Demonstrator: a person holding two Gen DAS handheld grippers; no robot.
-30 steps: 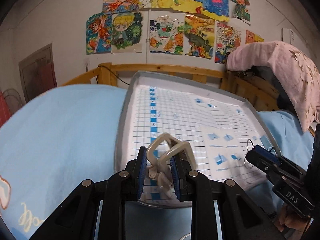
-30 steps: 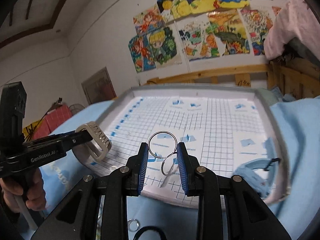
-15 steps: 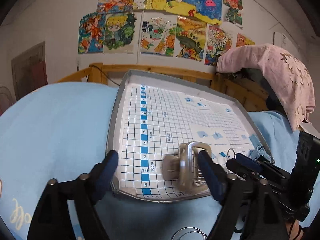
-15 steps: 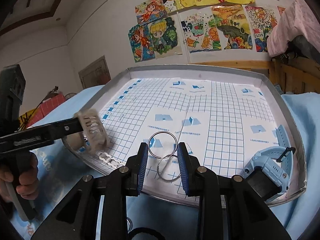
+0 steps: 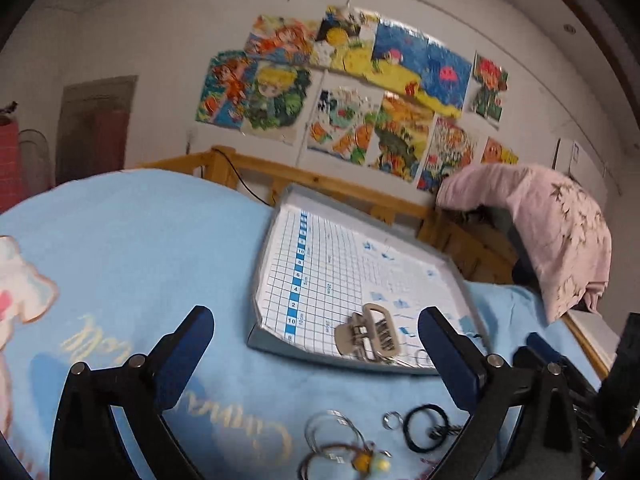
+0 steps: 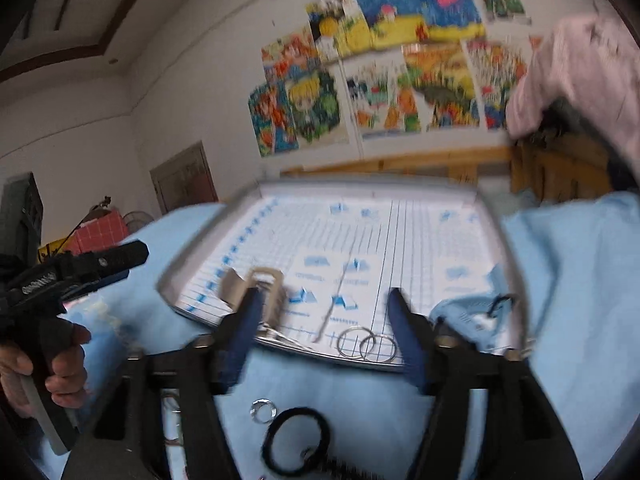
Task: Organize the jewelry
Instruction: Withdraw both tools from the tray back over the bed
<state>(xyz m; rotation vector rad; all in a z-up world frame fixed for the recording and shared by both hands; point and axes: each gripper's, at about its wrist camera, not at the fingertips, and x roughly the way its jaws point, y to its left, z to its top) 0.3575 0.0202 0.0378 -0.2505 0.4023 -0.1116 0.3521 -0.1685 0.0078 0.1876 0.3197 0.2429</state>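
Note:
A grey tray lined with blue grid paper lies on the blue blanket. A beige watch lies at its near edge; it also shows in the right wrist view. Two linked silver rings lie on the tray's near edge. A light blue watch lies at its right. My left gripper is open and empty, back from the tray. My right gripper is open and empty over the rings. On the blanket lie a small ring, a black hair tie and wire bangles.
A wooden bed rail runs behind the tray. A pink cloth hangs at the right. The left gripper's handle and the hand holding it show at the left of the right wrist view. A red box stands far left.
My left gripper let go of the beige watch on the tray and drew back. My right gripper opened and dropped the linked rings on the tray's near edge.

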